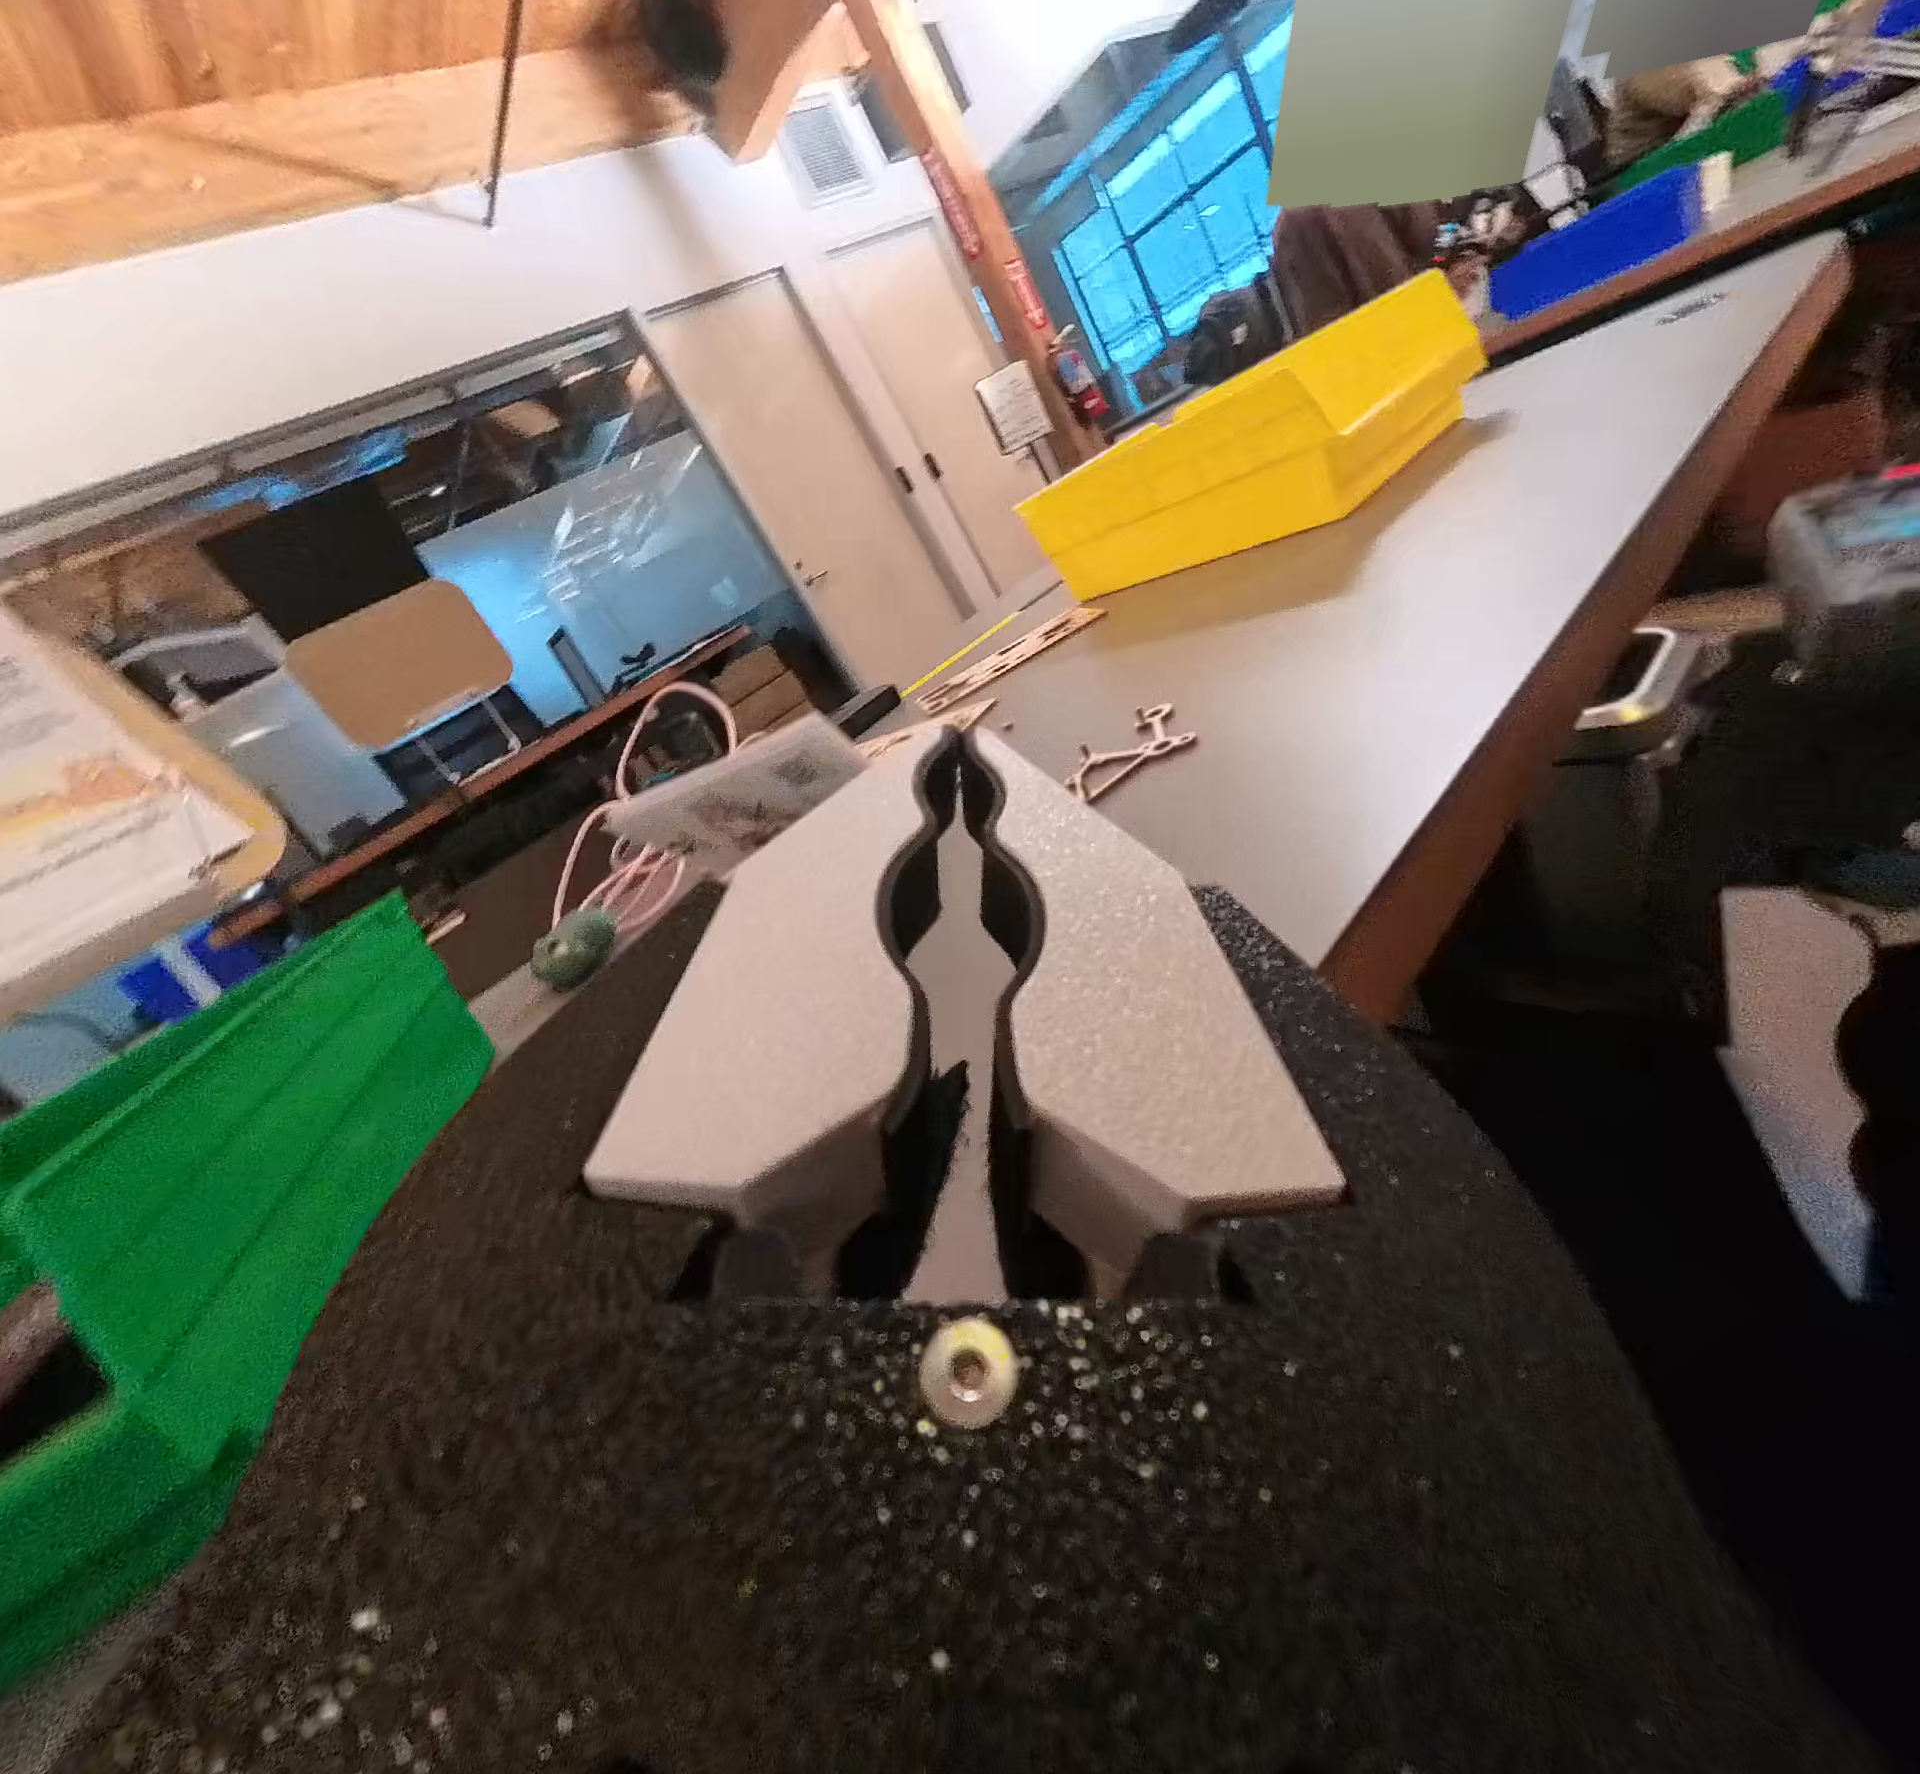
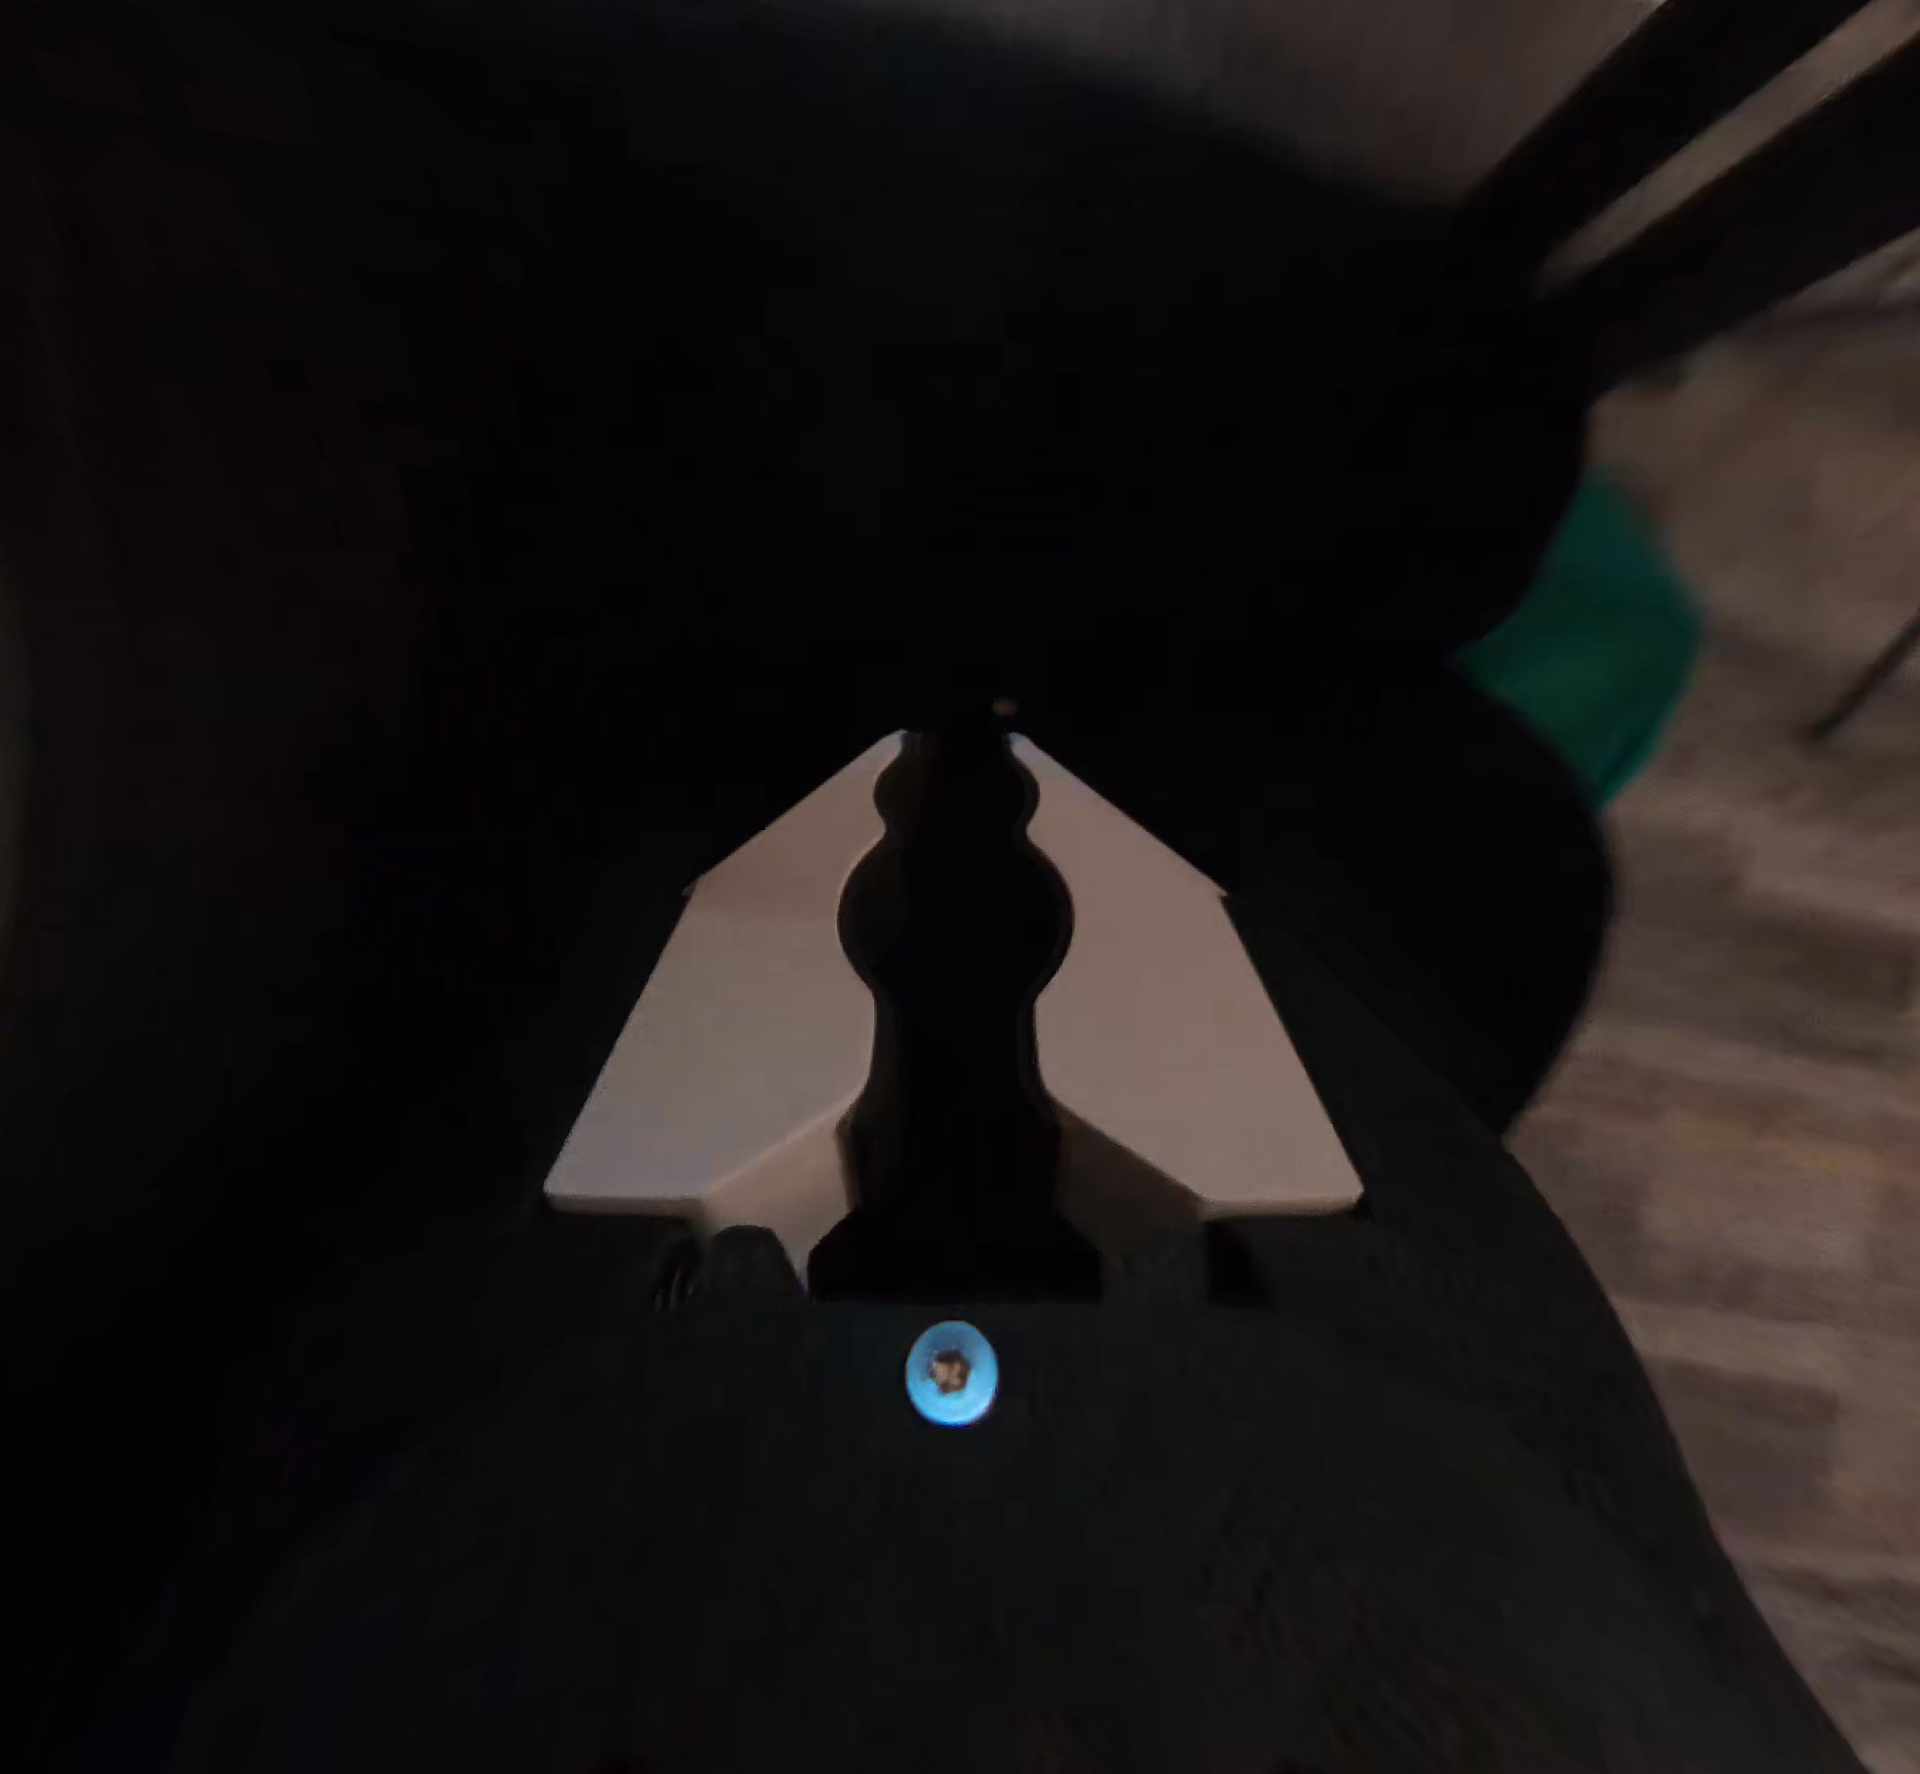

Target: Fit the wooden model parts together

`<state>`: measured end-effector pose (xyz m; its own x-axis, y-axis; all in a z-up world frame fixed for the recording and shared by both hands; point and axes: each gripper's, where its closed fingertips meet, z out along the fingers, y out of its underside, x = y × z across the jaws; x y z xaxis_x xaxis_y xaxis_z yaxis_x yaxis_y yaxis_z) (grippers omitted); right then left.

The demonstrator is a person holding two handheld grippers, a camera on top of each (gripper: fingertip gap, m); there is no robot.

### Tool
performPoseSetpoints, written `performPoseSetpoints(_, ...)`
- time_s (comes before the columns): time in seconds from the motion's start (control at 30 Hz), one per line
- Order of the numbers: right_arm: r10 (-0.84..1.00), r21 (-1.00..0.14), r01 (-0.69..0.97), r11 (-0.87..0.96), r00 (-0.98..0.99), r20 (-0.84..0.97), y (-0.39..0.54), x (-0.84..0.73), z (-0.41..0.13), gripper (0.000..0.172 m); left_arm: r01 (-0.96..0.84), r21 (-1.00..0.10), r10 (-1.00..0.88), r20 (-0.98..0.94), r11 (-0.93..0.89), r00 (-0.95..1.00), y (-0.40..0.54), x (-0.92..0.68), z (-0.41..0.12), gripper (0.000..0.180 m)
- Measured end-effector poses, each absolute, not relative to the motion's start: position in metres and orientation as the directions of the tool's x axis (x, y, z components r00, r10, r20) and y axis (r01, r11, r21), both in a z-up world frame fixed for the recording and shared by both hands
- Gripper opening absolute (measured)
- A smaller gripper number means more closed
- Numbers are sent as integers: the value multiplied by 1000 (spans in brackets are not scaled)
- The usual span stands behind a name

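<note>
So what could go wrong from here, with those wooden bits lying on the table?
The thin wooden frame piece lies flat on the table, so pinching it may be fiddly. The right view is dark and blurred, aimed away from the table. The left hand-held gripper is shut and would have to open first.
</note>
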<state>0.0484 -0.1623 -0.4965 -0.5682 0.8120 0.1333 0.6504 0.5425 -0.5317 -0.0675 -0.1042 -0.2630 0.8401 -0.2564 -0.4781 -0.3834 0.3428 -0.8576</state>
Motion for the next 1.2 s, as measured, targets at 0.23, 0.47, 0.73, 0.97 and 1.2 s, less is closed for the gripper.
performPoseSetpoints(0.23, 788, -416, 705, 574, -613, 47, -160, 24, -524, 15, -312, -894, -171, -379, 321, 909, -120, -104, -261, 0)
performPoseSetpoints(0.47, 778, -215, 762, 612, -628, -9, -158, 17, -539, 21, -257, -900, -152, -326, 353, 933, -130, -118, -251, 0)
performPoseSetpoints(0.73, 700, 73, 697, 713, -714, -23, -156, 22, -564, 13, -237, -897, -189, -323, 373, 927, -127, -112, -249, 0)
performPoseSetpoints(0.97, 693, -125, 682, 720, -716, 84, -158, 14, -540, 4, -250, -886, -205, -349, 391, 914, -128, -105, -247, 0)
performPoseSetpoints(1.2, 798, -445, 685, 577, -588, 130, -154, 31, -505, 4, -204, -903, -238, -307, 379, 921, -124, -103, -250, 0)
